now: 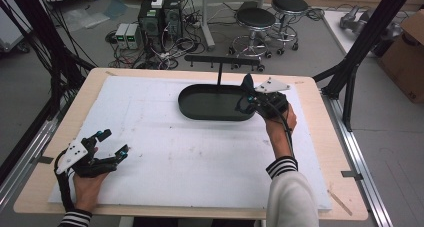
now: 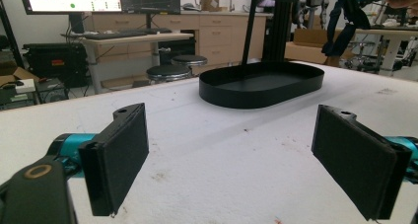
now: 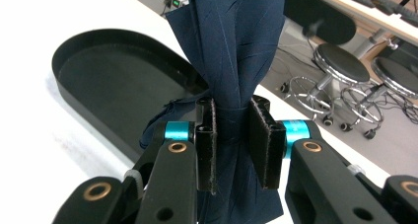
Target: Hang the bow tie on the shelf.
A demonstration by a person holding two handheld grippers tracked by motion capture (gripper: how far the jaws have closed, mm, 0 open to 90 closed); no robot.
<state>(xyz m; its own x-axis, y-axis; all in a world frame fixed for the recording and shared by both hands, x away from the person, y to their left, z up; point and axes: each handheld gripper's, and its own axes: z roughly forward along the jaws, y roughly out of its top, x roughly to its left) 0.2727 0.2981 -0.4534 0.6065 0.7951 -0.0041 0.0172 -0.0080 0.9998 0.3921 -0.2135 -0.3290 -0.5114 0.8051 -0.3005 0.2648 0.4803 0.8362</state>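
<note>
Navy cloth (image 3: pixel 231 61), bunched into a narrow upright bundle, is pinched by the right tongs (image 3: pixel 231 135) at the black oval tray's (image 1: pixel 200 109) right end, its long axis vertical, just above the rim. Left tongs (image 1: pixel 112 144) rest agape, holding nothing, on the worktop (image 1: pixel 200 157), well apart from the tray.

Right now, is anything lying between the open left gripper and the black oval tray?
No. In the left gripper view, the open left gripper faces the black oval tray across bare white table covering, marked by a few small specks.
</note>
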